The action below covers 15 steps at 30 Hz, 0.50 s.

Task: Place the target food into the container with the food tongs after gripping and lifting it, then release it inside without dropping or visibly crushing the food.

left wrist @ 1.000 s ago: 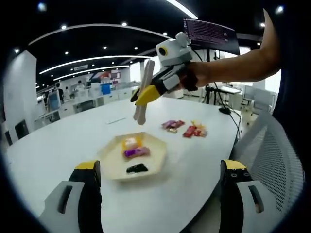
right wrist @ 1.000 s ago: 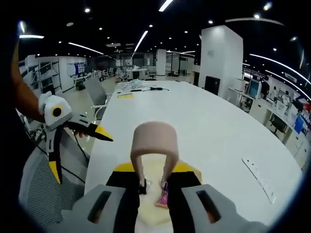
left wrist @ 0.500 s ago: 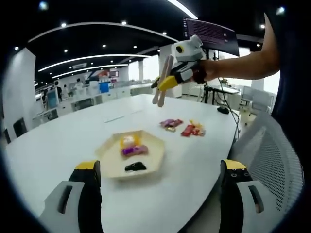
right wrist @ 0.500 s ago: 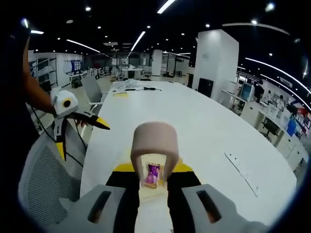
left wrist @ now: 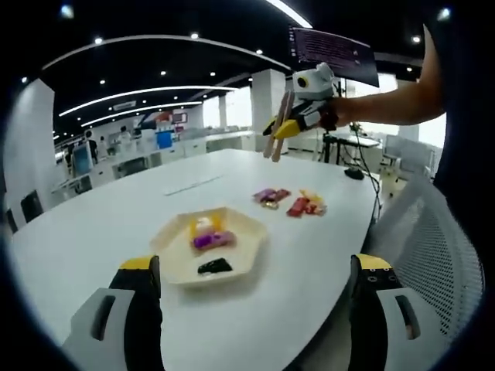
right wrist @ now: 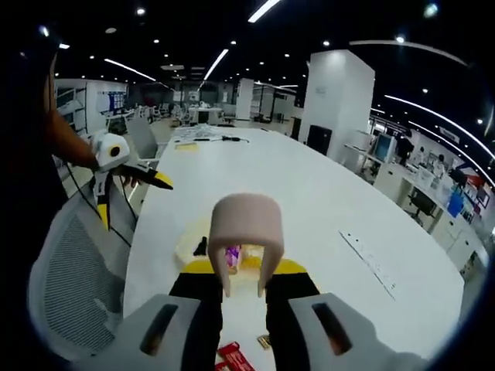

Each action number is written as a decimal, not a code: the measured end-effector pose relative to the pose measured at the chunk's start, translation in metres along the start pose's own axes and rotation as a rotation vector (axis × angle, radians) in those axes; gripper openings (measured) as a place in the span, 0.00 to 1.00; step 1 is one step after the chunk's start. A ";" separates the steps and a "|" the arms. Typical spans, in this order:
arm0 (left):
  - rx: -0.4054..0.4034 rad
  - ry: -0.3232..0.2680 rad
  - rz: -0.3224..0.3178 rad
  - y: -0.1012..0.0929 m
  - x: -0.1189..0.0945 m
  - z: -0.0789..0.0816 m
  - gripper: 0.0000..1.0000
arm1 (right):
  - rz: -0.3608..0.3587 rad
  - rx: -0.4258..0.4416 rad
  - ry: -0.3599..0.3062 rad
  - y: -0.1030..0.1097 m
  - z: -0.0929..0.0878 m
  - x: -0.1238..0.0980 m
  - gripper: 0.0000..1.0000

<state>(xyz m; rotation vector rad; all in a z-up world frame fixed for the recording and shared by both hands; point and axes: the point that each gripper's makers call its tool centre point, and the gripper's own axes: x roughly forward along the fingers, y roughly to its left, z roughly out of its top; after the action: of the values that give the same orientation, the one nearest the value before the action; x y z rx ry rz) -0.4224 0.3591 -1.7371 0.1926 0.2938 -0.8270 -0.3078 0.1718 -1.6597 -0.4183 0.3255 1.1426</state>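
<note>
A cream hexagonal tray [left wrist: 246, 232] lies on the white table and holds a yellow sweet [left wrist: 203, 226], a purple sweet [left wrist: 213, 240] and a black piece [left wrist: 216, 267]. My left gripper [left wrist: 255, 267] hangs open before it, jaws wide apart. High at the back right, my right gripper [left wrist: 303, 117] is shut on the beige food tongs [left wrist: 276, 139], well above the table. In the right gripper view the tongs' loop [right wrist: 247, 222] stands between the jaws of my right gripper [right wrist: 246, 268]; the tips hold nothing. The tray [right wrist: 188, 243] lies below, with my left gripper [right wrist: 130, 171] to its left.
Loose wrapped snacks lie on the table beyond the tray: a purple one [left wrist: 271, 196] and red and yellow ones [left wrist: 308, 205], with red packets [right wrist: 232, 357] under the right gripper. A grey mesh chair [left wrist: 437, 239] stands at the table's edge. A flat socket strip [right wrist: 370, 261] is set in the tabletop.
My right gripper has lifted the tongs off the tray and drawn back, up and away toward the loose snacks. The tongs' tips came away with nothing. The tray's contents stay put.
</note>
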 end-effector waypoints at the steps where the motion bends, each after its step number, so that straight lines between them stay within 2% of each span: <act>1: 0.011 0.011 0.008 0.001 0.000 -0.002 0.99 | 0.001 0.001 -0.002 0.000 -0.001 -0.002 0.19; 11: 0.022 0.049 0.014 0.003 0.002 -0.010 0.99 | 0.028 -0.046 -0.004 0.002 -0.011 -0.026 0.19; 15: 0.017 0.045 0.019 0.003 0.002 -0.008 0.99 | 0.029 -0.046 0.009 -0.001 -0.019 -0.036 0.18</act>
<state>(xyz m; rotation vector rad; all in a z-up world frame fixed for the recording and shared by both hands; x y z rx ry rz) -0.4202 0.3625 -1.7454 0.2296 0.3264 -0.8078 -0.3214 0.1333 -1.6597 -0.4610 0.3146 1.1784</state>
